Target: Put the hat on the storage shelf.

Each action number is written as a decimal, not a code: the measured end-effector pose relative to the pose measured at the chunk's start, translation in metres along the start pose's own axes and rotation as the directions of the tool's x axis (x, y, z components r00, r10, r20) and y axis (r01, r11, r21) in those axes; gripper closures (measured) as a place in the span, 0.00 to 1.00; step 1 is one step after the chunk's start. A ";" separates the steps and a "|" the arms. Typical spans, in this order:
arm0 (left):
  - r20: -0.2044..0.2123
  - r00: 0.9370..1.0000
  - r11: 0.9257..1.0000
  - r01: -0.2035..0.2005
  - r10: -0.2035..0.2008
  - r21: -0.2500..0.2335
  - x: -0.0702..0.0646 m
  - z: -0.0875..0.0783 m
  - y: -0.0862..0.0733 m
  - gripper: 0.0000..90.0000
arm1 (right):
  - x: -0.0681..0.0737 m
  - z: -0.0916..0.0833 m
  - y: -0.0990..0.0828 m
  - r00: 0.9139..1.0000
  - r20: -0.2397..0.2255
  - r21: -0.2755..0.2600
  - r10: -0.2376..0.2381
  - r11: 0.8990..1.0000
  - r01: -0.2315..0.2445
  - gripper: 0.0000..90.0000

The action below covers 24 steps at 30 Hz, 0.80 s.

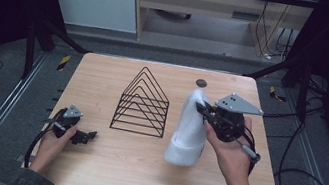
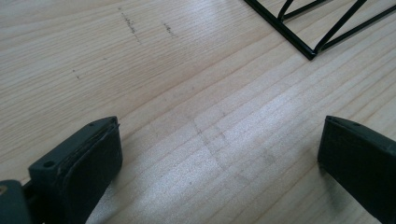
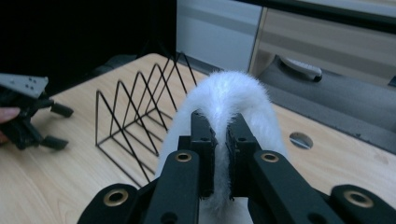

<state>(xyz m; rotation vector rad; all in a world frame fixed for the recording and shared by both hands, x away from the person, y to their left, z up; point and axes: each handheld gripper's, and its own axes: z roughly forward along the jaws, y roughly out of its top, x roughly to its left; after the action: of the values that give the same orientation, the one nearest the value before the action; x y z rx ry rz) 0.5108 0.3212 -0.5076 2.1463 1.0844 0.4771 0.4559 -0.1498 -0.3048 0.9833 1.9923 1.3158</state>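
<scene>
A white fuzzy knit hat [image 1: 189,132] hangs from my right gripper [image 1: 202,110], which is shut on its top edge; its cuffed bottom reaches down to the wooden table [image 1: 129,168]. In the right gripper view the two black jaws pinch the white hat [image 3: 233,93] between them at my right gripper [image 3: 221,135]. A black wire rack [image 1: 142,104] of triangular dividers stands at the table's middle, left of the hat. My left gripper [image 1: 86,136] rests open on the table at the left; its fingers [image 2: 88,163] stand wide apart over bare wood, near the rack's corner [image 2: 308,46].
A round grommet hole [image 1: 201,83] sits at the table's far edge. Cables trail off the right side onto the floor. Dark frame posts flank the table at both back corners.
</scene>
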 end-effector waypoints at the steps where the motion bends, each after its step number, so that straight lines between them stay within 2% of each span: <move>1: -0.002 1.000 1.000 -0.002 0.002 0.004 0.000 -0.001 0.000 0.00 | 0.001 0.002 0.004 1.000 0.000 -0.007 -0.001 1.000 0.001 0.94; 2: -0.006 1.000 1.000 -0.006 0.006 0.009 -0.001 -0.002 0.001 0.02 | 0.002 0.005 0.011 1.000 -0.002 -0.019 0.003 1.000 -0.003 0.94; 4: -0.012 1.000 1.000 -0.012 0.012 0.006 -0.002 -0.004 0.002 0.04 | 0.002 0.006 0.014 1.000 -0.008 -0.025 0.004 1.000 -0.005 0.94; 7: -0.017 1.000 0.999 -0.006 0.005 -0.044 -0.004 -0.014 0.008 0.04 | 0.003 0.011 0.026 1.000 -0.009 -0.041 0.011 0.999 -0.011 0.94; 8: -0.017 1.000 0.999 -0.006 0.005 -0.044 -0.004 -0.014 0.008 0.04 | 0.002 0.011 0.028 1.000 -0.004 -0.046 0.015 0.999 -0.016 0.94; 10: -0.021 1.000 0.996 -0.007 0.005 -0.087 -0.007 -0.024 0.014 0.06 | 0.001 0.012 0.034 1.000 0.001 -0.056 0.018 0.998 -0.018 0.94; 12: 0.011 1.000 0.993 0.006 -0.005 -0.116 -0.010 -0.030 0.018 0.06 | 0.000 0.012 0.039 1.000 0.007 -0.063 0.018 0.998 -0.018 0.94; 13: 0.011 1.000 0.993 0.006 -0.005 -0.116 -0.010 -0.030 0.018 0.06 | 0.000 0.011 0.042 1.000 0.010 -0.070 0.023 0.997 -0.022 0.94; 17: 0.012 0.999 0.993 -0.044 0.046 -0.113 -0.021 -0.039 0.034 0.06 | -0.002 0.010 0.049 0.999 0.022 -0.087 0.029 0.996 -0.027 0.94; 18: 0.009 0.998 0.987 -0.059 0.061 -0.146 -0.027 -0.048 0.045 0.07 | -0.002 0.009 0.054 0.999 0.032 -0.096 0.037 0.995 -0.034 0.94; 19: 0.009 0.998 0.987 -0.059 0.061 -0.146 -0.027 -0.048 0.045 0.07 | -0.002 0.009 0.054 0.999 0.032 -0.096 0.037 0.995 -0.034 0.94; 21: 0.004 0.997 0.982 -0.076 0.077 -0.171 -0.035 -0.056 0.056 0.07 | -0.003 0.009 0.060 0.998 0.042 -0.103 0.039 0.994 -0.035 0.94; 24: -0.015 0.992 0.975 -0.125 0.124 -0.185 -0.048 -0.069 0.075 0.07 | -0.004 0.008 0.067 0.997 0.054 -0.114 0.053 0.992 -0.047 0.94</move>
<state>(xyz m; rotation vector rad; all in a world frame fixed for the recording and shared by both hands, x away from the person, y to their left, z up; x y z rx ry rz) 0.4846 0.2780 -0.4069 2.0561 0.8744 0.6153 0.4829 -0.1321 -0.2456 1.0114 1.8406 1.3956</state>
